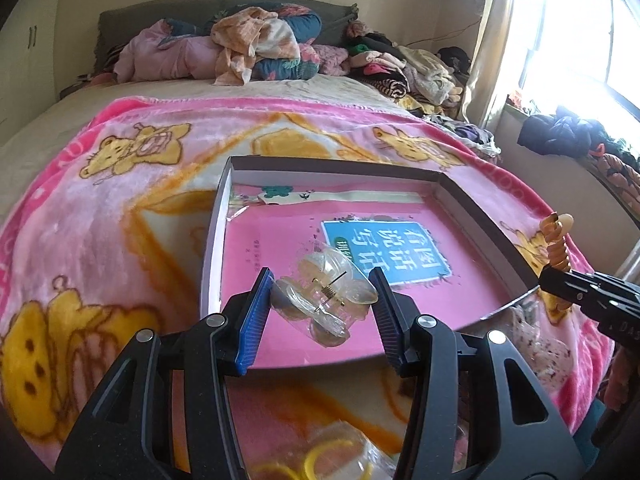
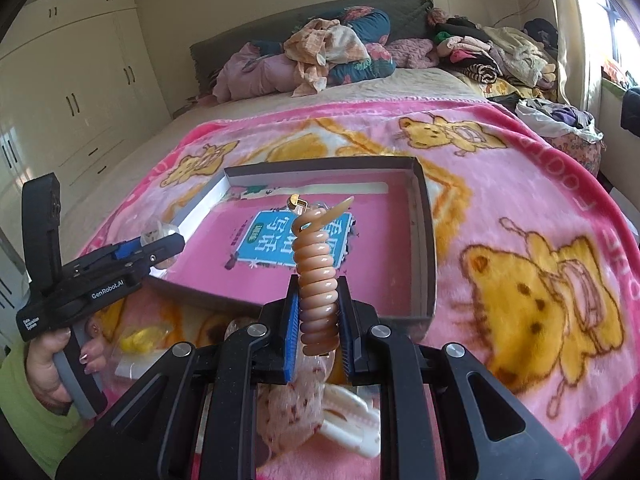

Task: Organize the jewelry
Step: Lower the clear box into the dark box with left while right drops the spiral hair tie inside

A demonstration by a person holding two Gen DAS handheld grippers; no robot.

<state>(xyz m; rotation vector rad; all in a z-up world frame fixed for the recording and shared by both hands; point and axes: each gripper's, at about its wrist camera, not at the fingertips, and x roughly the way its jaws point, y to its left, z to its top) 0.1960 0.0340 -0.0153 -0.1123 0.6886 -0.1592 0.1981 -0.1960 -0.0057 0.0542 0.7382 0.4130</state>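
A shallow dark-walled box (image 1: pixel 472 204) with a pink printed floor lies on the pink bear blanket; it also shows in the right wrist view (image 2: pixel 428 216). My left gripper (image 1: pixel 322 298) is shut on a clear plastic hair claw clip (image 1: pixel 324 296) in a clear bag, held over the box's near left part. My right gripper (image 2: pixel 318 312) is shut on an orange-tan spiral hair tie (image 2: pixel 316 268), upright, above the box's near wall. The spiral (image 1: pixel 558 244) and right gripper (image 1: pixel 560 284) show at the box's right side in the left wrist view. The left gripper (image 2: pixel 154 240) shows in the right wrist view.
Bagged yellow hair rings (image 1: pixel 320 460) lie on the blanket in front of the box. A speckled pink scrunchie (image 2: pixel 296 408) and a white claw clip (image 2: pixel 352 420) lie under my right gripper. Piled clothes (image 2: pixel 332 52) fill the bed's far end. Wardrobe (image 2: pixel 60 80) stands left.
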